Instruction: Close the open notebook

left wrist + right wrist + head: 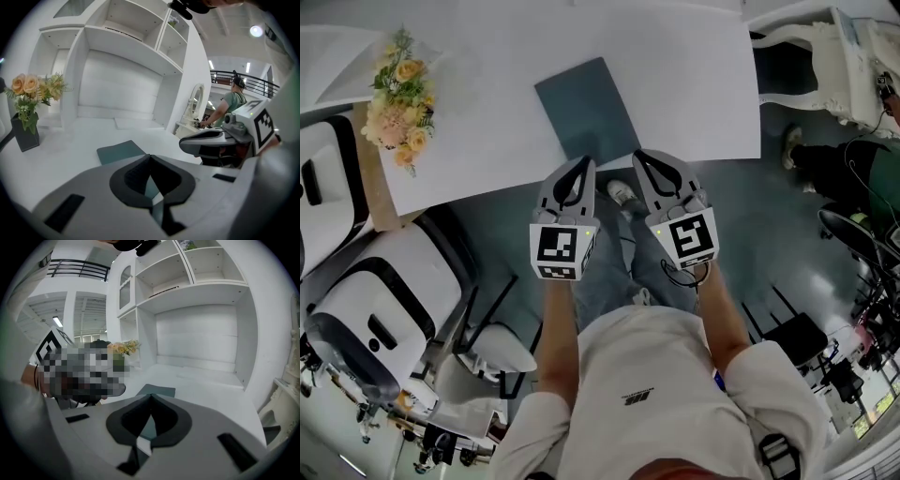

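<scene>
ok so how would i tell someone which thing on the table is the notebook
Start at the big white table and look to its near edge. The notebook lies flat there, a plain slate-blue rectangle set at a slight angle. It is the only dark, flat thing on the white top; the bouquet of flowers to its left stands upright.

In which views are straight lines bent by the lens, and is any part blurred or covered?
Left gripper view: strong fisheye, shelf edges bow, corners go black, a ceiling lamp glares. Right gripper view: same bending, with a mosaic patch laid beside the notebook. Head view: milder bending, even light, notebook sharp.
</scene>
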